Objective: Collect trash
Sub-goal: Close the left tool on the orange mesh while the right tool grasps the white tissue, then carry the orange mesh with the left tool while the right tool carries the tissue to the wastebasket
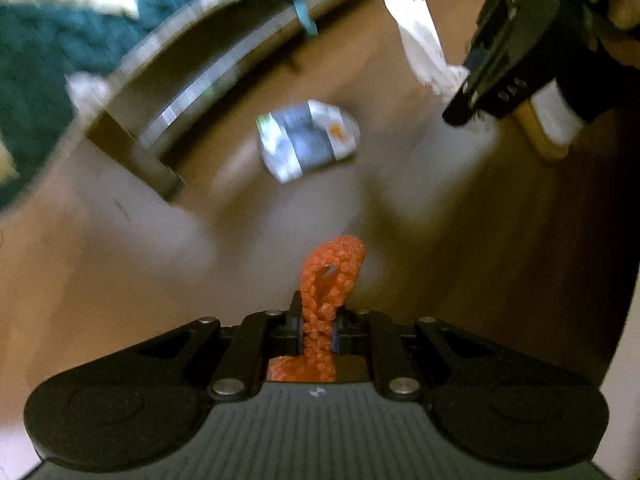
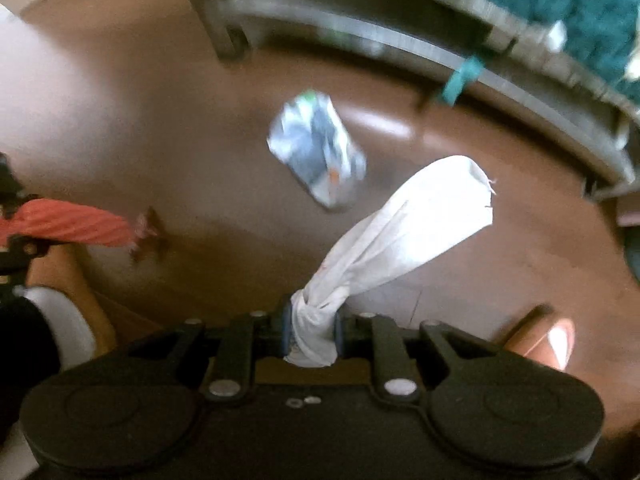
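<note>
My left gripper (image 1: 316,330) is shut on an orange mesh net (image 1: 330,276), held above the brown floor; the net also shows in the right wrist view (image 2: 72,222) at the left edge. My right gripper (image 2: 311,330) is shut on a crumpled white paper wrapper (image 2: 404,236), which also shows in the left wrist view (image 1: 420,36) at the upper right, hanging from the right gripper (image 1: 466,92). A crumpled white and grey-blue packet (image 1: 308,138) lies on the floor ahead of both grippers, also in the right wrist view (image 2: 320,150).
A bed frame (image 1: 188,76) with a teal blanket (image 1: 48,52) runs along the far side of the floor; it shows in the right wrist view (image 2: 400,40) too. A small dark scrap (image 2: 150,236) lies on the floor at left. Both views are motion-blurred.
</note>
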`<action>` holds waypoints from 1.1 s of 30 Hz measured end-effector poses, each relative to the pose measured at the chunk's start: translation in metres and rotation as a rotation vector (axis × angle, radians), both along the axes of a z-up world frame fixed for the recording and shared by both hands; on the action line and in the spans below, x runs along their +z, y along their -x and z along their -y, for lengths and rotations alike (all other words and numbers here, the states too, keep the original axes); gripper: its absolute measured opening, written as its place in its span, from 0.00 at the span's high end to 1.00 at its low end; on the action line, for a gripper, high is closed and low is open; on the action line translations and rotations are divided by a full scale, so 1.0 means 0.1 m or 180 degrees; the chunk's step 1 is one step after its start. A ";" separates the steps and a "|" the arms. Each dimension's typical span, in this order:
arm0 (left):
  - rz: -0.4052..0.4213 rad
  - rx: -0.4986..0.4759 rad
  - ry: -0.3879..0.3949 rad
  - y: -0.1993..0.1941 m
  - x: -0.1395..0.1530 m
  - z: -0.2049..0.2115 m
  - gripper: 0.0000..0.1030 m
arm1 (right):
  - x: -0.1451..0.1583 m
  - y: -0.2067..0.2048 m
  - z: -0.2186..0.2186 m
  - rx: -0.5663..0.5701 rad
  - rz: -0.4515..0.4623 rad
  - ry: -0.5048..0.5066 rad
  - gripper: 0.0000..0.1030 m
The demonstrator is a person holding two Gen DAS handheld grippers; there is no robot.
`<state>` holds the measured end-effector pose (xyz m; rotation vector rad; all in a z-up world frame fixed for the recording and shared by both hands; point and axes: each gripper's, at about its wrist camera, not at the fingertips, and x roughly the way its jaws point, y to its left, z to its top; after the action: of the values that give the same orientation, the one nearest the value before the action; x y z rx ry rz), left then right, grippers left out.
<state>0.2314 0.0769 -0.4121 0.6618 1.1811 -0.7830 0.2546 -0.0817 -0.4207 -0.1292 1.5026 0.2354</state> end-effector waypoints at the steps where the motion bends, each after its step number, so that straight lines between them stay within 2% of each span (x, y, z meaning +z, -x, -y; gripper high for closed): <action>1: 0.0074 0.0010 0.0021 0.00 0.12 0.03 0.90 | 0.11 0.00 0.04 0.0005 0.0064 -0.0032 0.82; 9: 0.0613 0.0093 0.0124 0.08 1.11 0.20 0.89 | 1.17 0.13 0.10 0.0176 0.0577 -0.0211 0.82; 19: 0.1155 0.0394 0.0419 0.40 2.25 0.37 0.89 | 2.49 0.50 0.16 0.0603 0.1344 -0.0323 0.82; 28: 0.1604 0.0780 0.0697 0.69 3.12 0.48 0.89 | 3.42 0.80 0.34 0.0876 0.1954 -0.0368 0.82; 33: 0.1780 0.1043 0.0970 0.77 3.60 0.50 0.89 | 3.82 0.87 0.42 0.0921 0.2274 -0.0363 0.82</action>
<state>0.1547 0.0271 -0.0523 0.3807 0.6174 -0.4421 0.1674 -0.1238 -0.0390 -0.3049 0.7541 0.4522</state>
